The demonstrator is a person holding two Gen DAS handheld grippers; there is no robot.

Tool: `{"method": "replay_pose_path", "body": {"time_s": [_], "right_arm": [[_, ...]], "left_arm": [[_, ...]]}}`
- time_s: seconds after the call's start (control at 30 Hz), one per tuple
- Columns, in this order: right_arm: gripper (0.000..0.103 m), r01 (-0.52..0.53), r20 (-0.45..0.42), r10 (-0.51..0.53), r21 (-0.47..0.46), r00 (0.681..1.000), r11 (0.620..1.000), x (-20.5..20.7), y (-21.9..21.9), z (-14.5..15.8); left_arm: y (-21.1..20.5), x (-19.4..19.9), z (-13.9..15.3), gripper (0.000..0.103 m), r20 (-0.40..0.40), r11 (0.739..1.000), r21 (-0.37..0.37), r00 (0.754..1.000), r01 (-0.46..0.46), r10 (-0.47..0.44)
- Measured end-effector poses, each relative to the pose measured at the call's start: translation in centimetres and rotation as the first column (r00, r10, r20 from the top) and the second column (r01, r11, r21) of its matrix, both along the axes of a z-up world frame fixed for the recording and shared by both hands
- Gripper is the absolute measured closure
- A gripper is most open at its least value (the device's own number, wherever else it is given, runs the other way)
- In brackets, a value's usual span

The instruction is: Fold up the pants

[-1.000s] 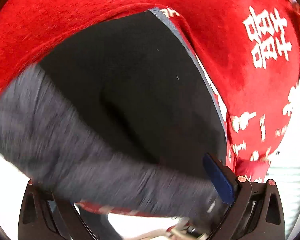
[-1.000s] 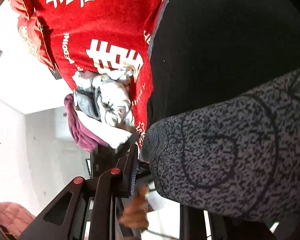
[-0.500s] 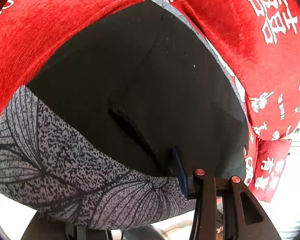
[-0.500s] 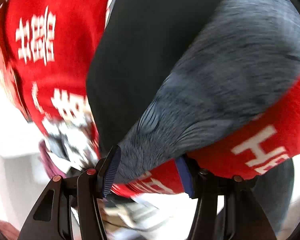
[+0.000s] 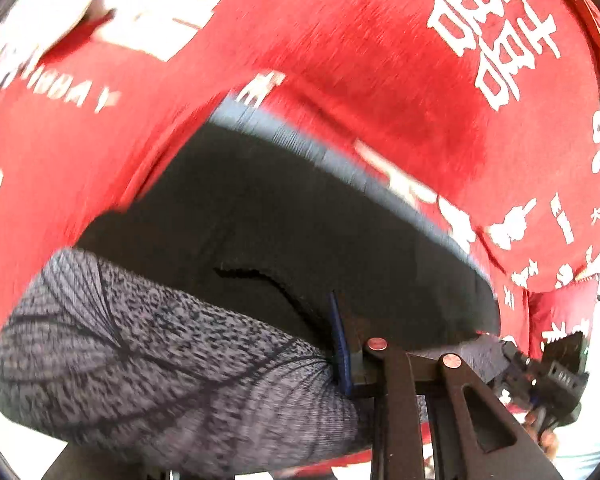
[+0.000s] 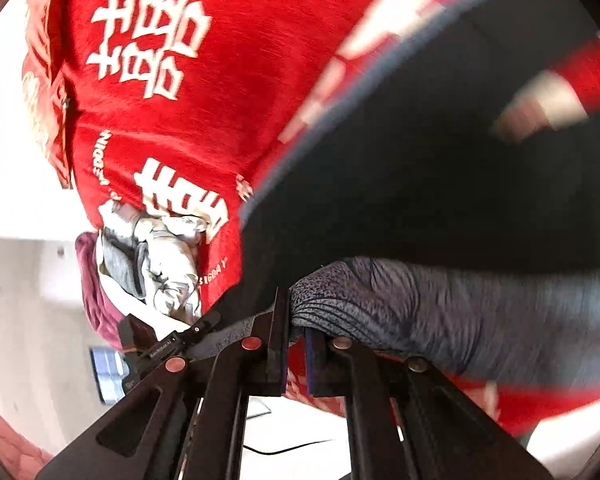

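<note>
- Grey patterned fabric of the pants [image 5: 172,360] fills the lower left of the left wrist view, bunched into a thick roll with dark leaf-like lines across it.
- The black side of the pants spreads beyond the roll, lying over a red blanket [image 5: 340,60] printed with white characters.
- The left gripper [image 5: 336,360] shows only its right finger, with a blue pad pressed against the end of the grey roll; the other finger is hidden by cloth, so how far it is closed cannot be told.
- In the right wrist view, the right gripper [image 6: 296,344] has its two fingers close together, pinching a gathered edge of the grey fabric between the blue pads.
- From that pinch the grey roll runs off to the right, blurred, with the black cloth above it.
- A heap of pale grey and white clothes [image 6: 156,264] sits at the left, beside the red blanket, with a purple cloth [image 6: 92,292] at its left edge.
- The other gripper's black body appears at the edge of each view.
</note>
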State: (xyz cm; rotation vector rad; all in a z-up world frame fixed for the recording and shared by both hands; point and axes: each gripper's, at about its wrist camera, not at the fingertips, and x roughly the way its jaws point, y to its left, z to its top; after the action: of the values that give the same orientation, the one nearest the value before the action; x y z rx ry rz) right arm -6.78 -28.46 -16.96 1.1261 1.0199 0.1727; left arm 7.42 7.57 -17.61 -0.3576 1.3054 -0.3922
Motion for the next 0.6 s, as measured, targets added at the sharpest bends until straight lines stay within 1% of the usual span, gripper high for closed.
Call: {"method": "replay_pose_path", "body": {"time_s": [0.03, 0.07, 0.1, 0.17, 0.2, 0.23, 0.27, 0.3, 0.33, 0.37, 0.4, 0.43, 0.47, 0.5, 0.53, 0.57, 0.6], "right_arm": [[0.096, -0.022, 0.001, 0.022, -0.016, 1.0, 1.0, 1.7, -0.7, 0.3], [0.096, -0.054, -0.012, 0.053, -0.034, 0.998, 0.998, 4.3, -1.5, 0.3], [0.096, -0.08, -0.032, 0.078, -0.048, 0.996, 0.996, 7.1, -2.2, 0.0], [0.096, -0.122, -0.057, 0.118, -0.076, 0.991, 0.99, 10.8, -3.5, -1.3], [0.096, -0.16, -0.076, 0.153, -0.106, 0.985, 0.981, 13.5, -4.0, -2.3], [0.096, -0.183, -0.086, 0.173, -0.12, 0.981, 0.976, 14.9, -4.1, -3.2], [0.096, -0.208, -0.094, 0.197, -0.128, 0.976, 0.97, 15.5, -4.7, -4.5], [0.094, -0.225, -0.104, 0.212, -0.136, 0.972, 0.965, 17.3, -4.8, -5.4], [0.092, -0.233, -0.13, 0.215, -0.142, 0.968, 0.962, 19.0, -5.1, -6.9], [0.092, -0.239, -0.165, 0.216, -0.136, 0.962, 0.962, 19.6, -5.6, -8.6], [0.091, -0.234, -0.2, 0.209, -0.11, 0.957, 0.966, 20.4, -5.9, -10.3], [0.091, -0.218, -0.218, 0.198, -0.074, 0.956, 0.973, 20.6, -6.2, -11.6], [0.091, -0.19, -0.209, 0.178, -0.04, 0.962, 0.981, 20.6, -6.8, -12.2], [0.091, -0.163, -0.202, 0.16, 0.0, 0.966, 0.987, 20.6, -7.2, -12.5], [0.089, -0.161, -0.199, 0.161, 0.016, 0.967, 0.987, 20.4, -7.4, -12.7], [0.081, -0.165, -0.183, 0.167, 0.03, 0.969, 0.986, 20.3, -7.4, -12.4], [0.062, -0.175, -0.167, 0.179, 0.033, 0.97, 0.984, 20.2, -7.3, -11.9]], "left_arm": [[-1.1, 1.6, -0.1, 0.073, 0.01, 1.0, 0.012, 1.0, -0.003, 0.003], [-1.9, 3.0, -0.4, 0.073, 0.015, 1.0, 0.021, 1.0, -0.003, 0.003], [-2.9, 4.6, -1.0, 0.073, 0.024, 0.999, 0.039, 1.0, -0.003, 0.002], [-5.1, 7.6, -2.6, 0.073, 0.03, 0.996, 0.089, 1.0, -0.005, 0.002], [-5.8, 8.6, -3.5, 0.073, 0.028, 0.993, 0.115, 1.0, -0.007, 0.003], [-6.6, 10.2, -5.1, 0.073, 0.011, 0.989, 0.148, 1.0, -0.015, 0.013], [-6.9, 11.1, -6.2, 0.071, -0.015, 0.986, 0.165, 1.0, -0.022, 0.024], [-7.1, 12.0, -7.4, 0.07, -0.05, 0.984, 0.174, 0.998, -0.027, 0.036], [-7.2, 12.6, -8.1, 0.07, -0.058, 0.985, 0.17, 0.997, -0.041, 0.052], [-7.3, 12.9, -7.9, 0.067, -0.054, 0.984, 0.17, 0.997, -0.048, 0.058], [-7.5, 13.0, -7.6, 0.066, -0.06, 0.983, 0.177, 0.997, -0.039, 0.051], [-7.6, 13.0, -7.0, 0.063, -0.066, 0.982, 0.186, 0.997, -0.023, 0.036], [-7.4, 12.7, -6.3, 0.053, -0.058, 0.982, 0.188, 0.998, -0.017, 0.028], [-7.2, 12.4, -5.3, 0.045, -0.028, 0.973, 0.232, 0.999, -0.019, 0.027], [-7.0, 12.2, -4.5, 0.033, -0.006, 0.964, 0.265, 1.0, -0.021, 0.023], [-6.7, 11.7, -3.3, 0.021, 0.022, 0.953, 0.303, 0.999, -0.03, 0.024], [-6.4, 11.3, -2.4, 0.017, 0.043, 0.946, 0.322, 0.999, -0.04, 0.027]]}}
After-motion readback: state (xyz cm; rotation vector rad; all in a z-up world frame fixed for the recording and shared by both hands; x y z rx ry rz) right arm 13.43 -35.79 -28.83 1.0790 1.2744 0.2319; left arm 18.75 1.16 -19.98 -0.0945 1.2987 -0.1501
